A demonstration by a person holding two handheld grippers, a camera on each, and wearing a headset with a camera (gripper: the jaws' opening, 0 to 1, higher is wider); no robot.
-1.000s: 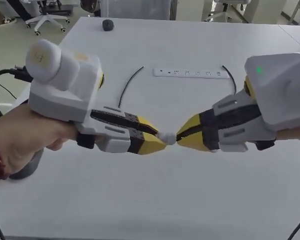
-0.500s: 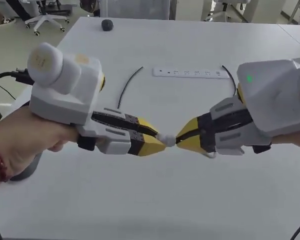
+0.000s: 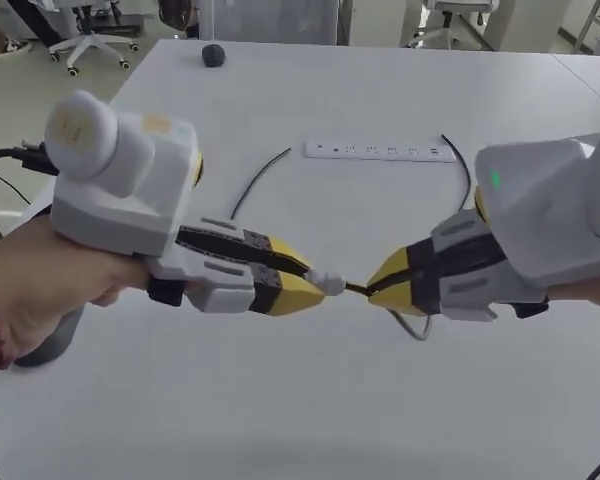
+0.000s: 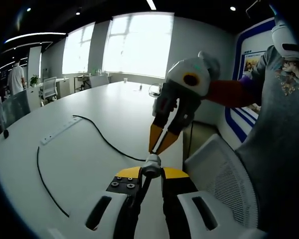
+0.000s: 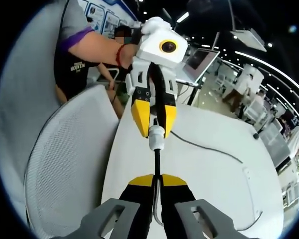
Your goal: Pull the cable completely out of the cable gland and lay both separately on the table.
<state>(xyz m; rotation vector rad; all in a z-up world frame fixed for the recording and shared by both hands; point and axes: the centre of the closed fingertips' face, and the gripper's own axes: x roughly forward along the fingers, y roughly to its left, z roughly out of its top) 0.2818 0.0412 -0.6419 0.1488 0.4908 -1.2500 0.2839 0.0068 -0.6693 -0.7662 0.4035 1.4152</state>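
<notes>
The white table (image 3: 280, 400) carries a white power strip (image 3: 380, 151), lying flat. A thin black cable (image 3: 260, 178) lies left of the strip, a second black cable (image 3: 462, 155) curves by its right end, and a small dark object (image 3: 212, 54) sits near the far edge

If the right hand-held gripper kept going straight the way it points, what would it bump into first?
Probably the white cable gland, straight ahead along the black cable that the right hand-held gripper grips; the left hand-held gripper holds that gland.

white cable gland (image 3: 329, 283), black cable (image 3: 356, 289), yellow-and-black jaws, white table (image 3: 310, 400), white power strip (image 3: 378, 150)
</notes>
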